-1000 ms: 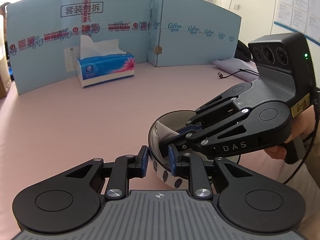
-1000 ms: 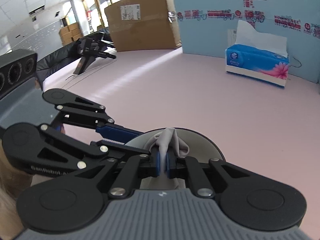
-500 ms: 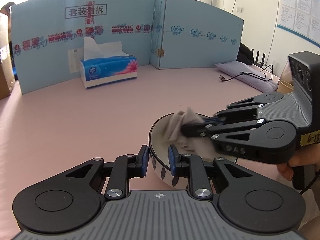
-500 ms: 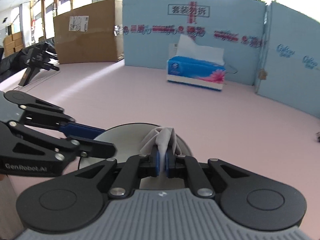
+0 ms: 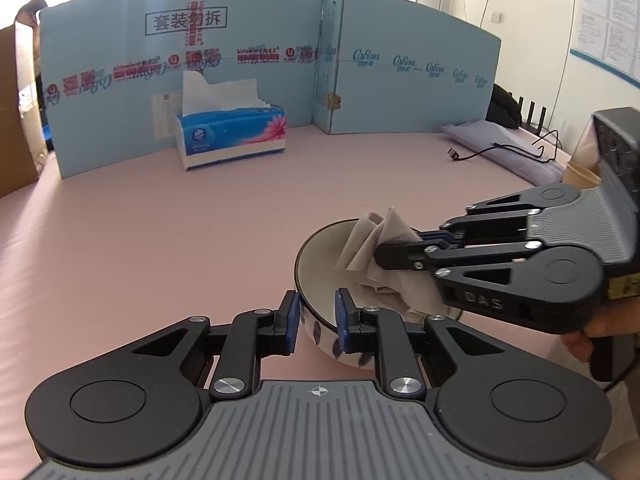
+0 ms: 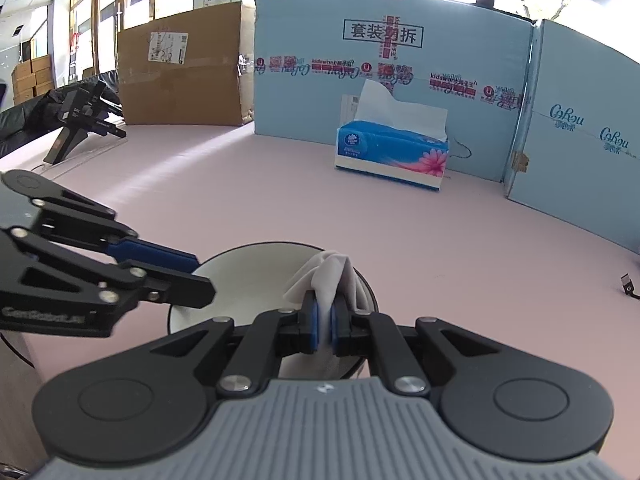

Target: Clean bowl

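A white bowl (image 5: 320, 256) with a dark rim and a patterned outside sits on the pink tabletop, low in both views (image 6: 240, 276). My left gripper (image 5: 317, 308) straddles its near rim, one pad outside and one inside, and its jaws are closing on the wall. It enters the right wrist view from the left (image 6: 202, 276). My right gripper (image 6: 325, 312) is shut on a crumpled beige cloth (image 6: 332, 268). In the left wrist view the right gripper (image 5: 396, 248) reaches in from the right and holds the cloth (image 5: 376, 240) over the bowl's right side, its lower folds hanging inside.
A blue tissue box (image 5: 232, 136) stands at the back before light blue cardboard panels (image 5: 400, 80). A black cable (image 5: 500, 148) and a folded lilac cloth (image 5: 520, 160) lie at the back right. A brown carton (image 6: 180, 68) and a black gripper stand (image 6: 80, 116) are at the left.
My right gripper swung round and drew back to the right, bringing the cloth up from deep in the bowl to its right side. The left gripper stayed on the rim.
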`<state>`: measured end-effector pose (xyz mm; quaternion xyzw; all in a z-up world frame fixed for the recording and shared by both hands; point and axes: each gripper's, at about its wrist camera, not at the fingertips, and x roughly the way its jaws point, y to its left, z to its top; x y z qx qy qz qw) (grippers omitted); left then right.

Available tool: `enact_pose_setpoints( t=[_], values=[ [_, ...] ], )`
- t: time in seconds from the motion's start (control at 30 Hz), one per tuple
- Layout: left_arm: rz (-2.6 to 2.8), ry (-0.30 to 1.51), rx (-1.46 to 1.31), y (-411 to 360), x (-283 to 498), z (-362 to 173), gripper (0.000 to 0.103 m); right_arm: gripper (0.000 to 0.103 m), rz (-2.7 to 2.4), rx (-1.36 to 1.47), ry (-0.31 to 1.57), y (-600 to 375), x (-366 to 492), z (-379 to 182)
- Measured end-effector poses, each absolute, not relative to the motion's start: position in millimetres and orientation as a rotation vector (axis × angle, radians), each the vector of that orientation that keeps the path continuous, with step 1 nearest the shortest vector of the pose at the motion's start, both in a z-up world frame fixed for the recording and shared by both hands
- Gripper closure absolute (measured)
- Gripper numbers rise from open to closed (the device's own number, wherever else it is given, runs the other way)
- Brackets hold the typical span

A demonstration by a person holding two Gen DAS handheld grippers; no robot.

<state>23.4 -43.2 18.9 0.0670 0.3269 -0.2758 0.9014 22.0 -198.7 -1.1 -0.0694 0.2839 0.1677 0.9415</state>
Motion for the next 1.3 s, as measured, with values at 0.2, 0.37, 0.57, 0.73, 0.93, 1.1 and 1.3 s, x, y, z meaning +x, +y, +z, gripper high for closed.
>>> enact_pose_setpoints(
  t=[0.2,0.37,0.57,0.73,0.93,1.1,1.3],
  values=[
    [-0.609,0.671,0.164,-44,41,17,0.094,0.095,0.352,-0.141,0.596,-202,28,-2],
    [-0.635,0.671,0.167,-46,54,15,0.096,0.095,0.362,-0.133,0.614,-204,36,-5],
    [-0.650,0.671,0.158,-46,54,14,0.095,0.095,0.433,-0.153,0.629,-191,52,-10],
    [-0.659,0.675,0.147,-44,56,13,0.093,0.093,0.507,-0.164,0.631,-186,57,-12],
    [-0.662,0.678,0.140,-43,58,13,0.093,0.093,0.712,-0.091,0.686,-198,61,-12],
    [-0.660,0.688,0.137,-44,60,12,0.093,0.093,0.842,-0.057,0.729,-208,59,-10],
    [-0.649,0.688,0.143,-47,59,12,0.092,0.093,0.860,-0.009,0.742,-208,65,-11]
  ],
)
